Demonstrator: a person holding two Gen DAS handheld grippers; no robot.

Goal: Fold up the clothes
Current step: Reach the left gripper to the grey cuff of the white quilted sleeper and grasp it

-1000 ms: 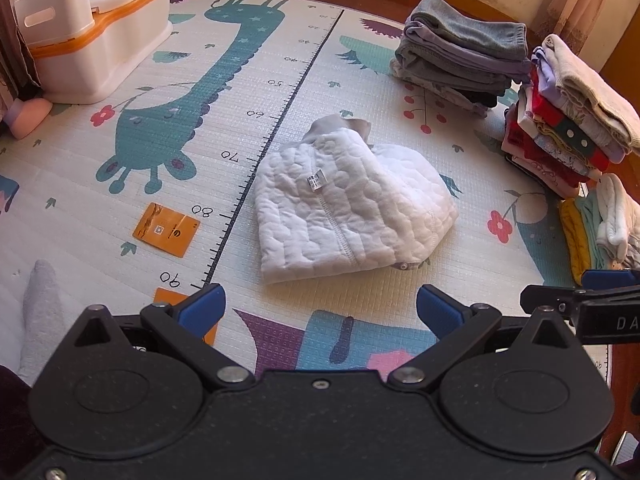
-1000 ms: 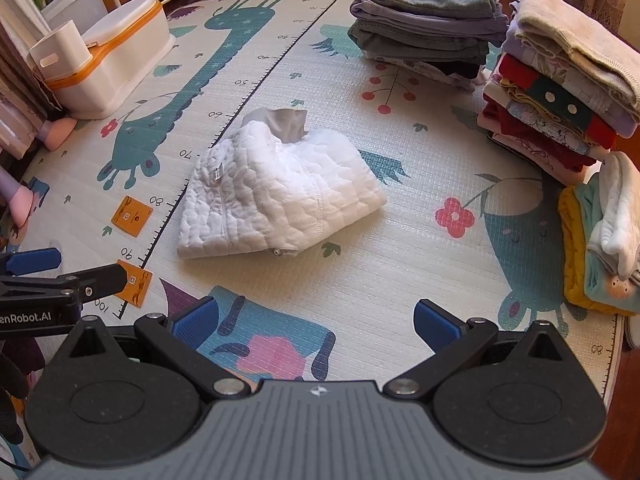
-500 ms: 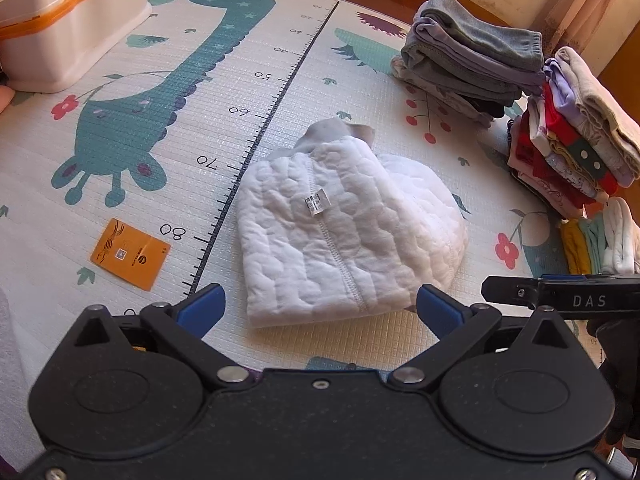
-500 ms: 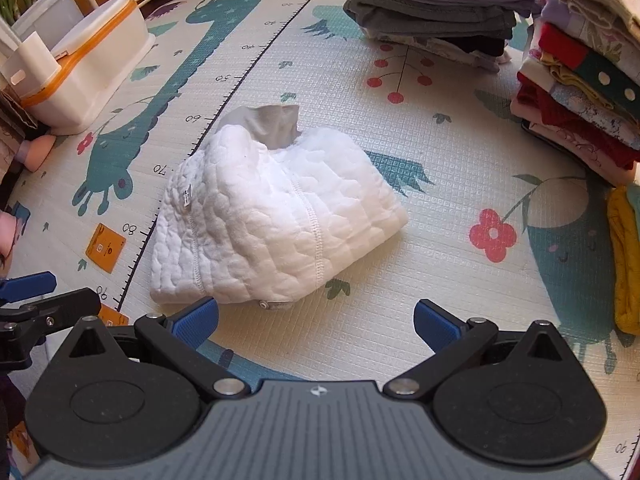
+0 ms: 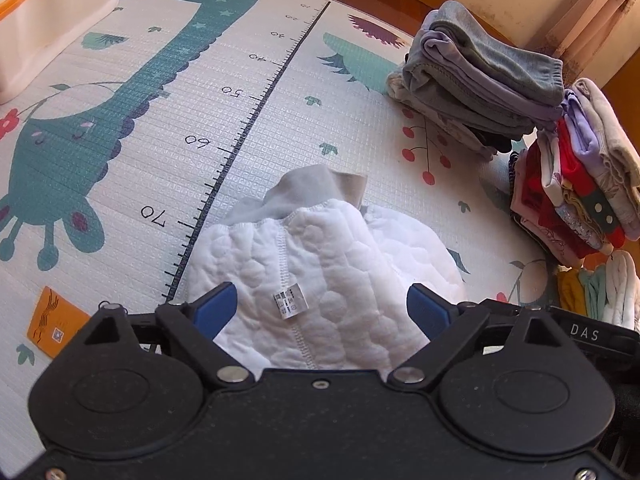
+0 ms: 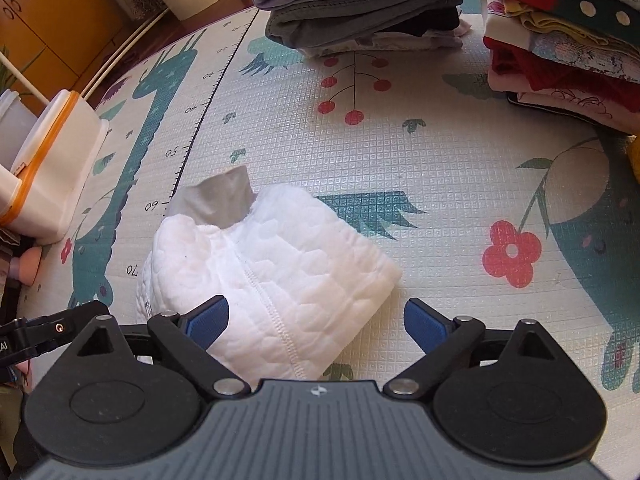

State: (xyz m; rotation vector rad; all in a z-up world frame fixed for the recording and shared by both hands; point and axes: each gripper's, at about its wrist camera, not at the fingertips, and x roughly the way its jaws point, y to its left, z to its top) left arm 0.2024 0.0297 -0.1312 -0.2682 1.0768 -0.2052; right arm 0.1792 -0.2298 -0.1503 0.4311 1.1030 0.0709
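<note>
On the play mat (image 5: 132, 184) the folded white quilted garment (image 5: 320, 280) lies seam-lengthwise just ahead of both grippers, its near edge between the left gripper (image 5: 322, 307)'s just-narrowing, unclamped jaws, while the right gripper (image 6: 316, 318), likewise narrowing, straddles its right corner.

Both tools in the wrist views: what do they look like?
The left tool has a smooth black body, black linkage arms with silver pins and blue pads. The right tool matches, but with a ribbed grey body. White lettering marks their sides.
</note>
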